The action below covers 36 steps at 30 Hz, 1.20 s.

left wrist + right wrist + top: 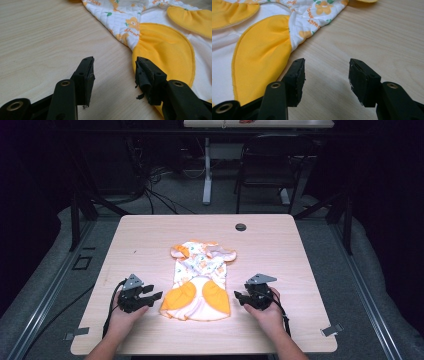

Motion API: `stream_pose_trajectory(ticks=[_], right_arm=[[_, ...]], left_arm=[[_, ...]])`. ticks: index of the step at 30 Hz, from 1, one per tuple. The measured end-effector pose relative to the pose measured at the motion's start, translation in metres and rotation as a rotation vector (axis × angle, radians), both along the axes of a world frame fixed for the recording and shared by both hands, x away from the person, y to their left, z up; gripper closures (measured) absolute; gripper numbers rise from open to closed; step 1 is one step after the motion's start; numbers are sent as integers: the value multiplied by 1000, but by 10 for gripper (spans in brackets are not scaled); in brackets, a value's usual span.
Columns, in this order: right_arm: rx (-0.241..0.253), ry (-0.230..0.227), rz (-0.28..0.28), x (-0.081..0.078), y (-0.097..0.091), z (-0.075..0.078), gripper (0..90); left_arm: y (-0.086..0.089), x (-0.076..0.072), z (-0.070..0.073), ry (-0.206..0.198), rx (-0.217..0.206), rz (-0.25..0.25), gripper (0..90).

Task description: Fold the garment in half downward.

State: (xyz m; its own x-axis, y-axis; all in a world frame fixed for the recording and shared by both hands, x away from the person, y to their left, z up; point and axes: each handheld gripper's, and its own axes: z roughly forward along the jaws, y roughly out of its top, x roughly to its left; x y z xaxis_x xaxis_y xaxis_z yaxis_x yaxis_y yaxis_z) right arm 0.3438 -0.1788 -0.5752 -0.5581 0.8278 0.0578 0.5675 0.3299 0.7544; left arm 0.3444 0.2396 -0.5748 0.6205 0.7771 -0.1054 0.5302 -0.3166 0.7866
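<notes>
A small baby garment point(201, 282), white with orange flower print and orange-yellow panels, lies flat in the middle of the wooden table point(150, 240). My left gripper point(150, 296) rests at the garment's lower left edge, jaws open and empty. In the left gripper view the garment point(160, 42) lies just ahead and to the right of the left gripper point(115, 72), whose right jaw is over the yellow panel's edge. My right gripper point(241, 298) stands open at the garment's lower right. In the right gripper view the yellow panel point(259, 57) is left of the right gripper point(327, 75).
A round cable hole point(240, 226) sits near the table's far edge. Beyond the table are a dark chair point(270, 165) and a white desk leg point(207, 170) with cables on the floor. Bare wood surrounds the garment on all sides.
</notes>
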Motion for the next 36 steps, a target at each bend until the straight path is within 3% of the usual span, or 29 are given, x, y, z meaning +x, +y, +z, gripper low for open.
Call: stream_pose_trajectory(ticks=[3, 6, 9, 13, 15, 17, 19, 24, 30, 36], right_arm=[[1, 2, 9, 0, 2, 1, 507], [33, -4, 51, 0, 15, 5, 640], [21, -14, 115, -1, 29, 8, 751], [13, -9, 179, -3, 43, 8, 804], [-5, -7, 211, -4, 52, 6, 821], [-6, -5, 211, -4, 54, 4, 824], [-31, 2, 227, -4, 56, 1, 825], [-77, 6, 244, -6, 58, -2, 822], [-87, 2, 264, -9, 56, -3, 820], [-99, 28, 297, -16, 51, 0, 818]], left_arm=[[-2, 1, 1, 12, -29, -2, 605], [-11, 1, 7, -7, -57, -10, 730], [-22, 2, 10, -26, -42, -40, 815], [-37, 1, 7, -23, -9, -94, 883], [-49, -1, 2, -20, 59, -148, 893], [-52, -2, -1, -17, 81, -164, 894], [-57, -3, -5, -19, 129, -189, 896], [-55, -3, -7, -4, 112, -189, 894], [-56, -10, -7, 5, 109, -204, 894], [-60, -22, -5, 17, 129, -245, 893]])
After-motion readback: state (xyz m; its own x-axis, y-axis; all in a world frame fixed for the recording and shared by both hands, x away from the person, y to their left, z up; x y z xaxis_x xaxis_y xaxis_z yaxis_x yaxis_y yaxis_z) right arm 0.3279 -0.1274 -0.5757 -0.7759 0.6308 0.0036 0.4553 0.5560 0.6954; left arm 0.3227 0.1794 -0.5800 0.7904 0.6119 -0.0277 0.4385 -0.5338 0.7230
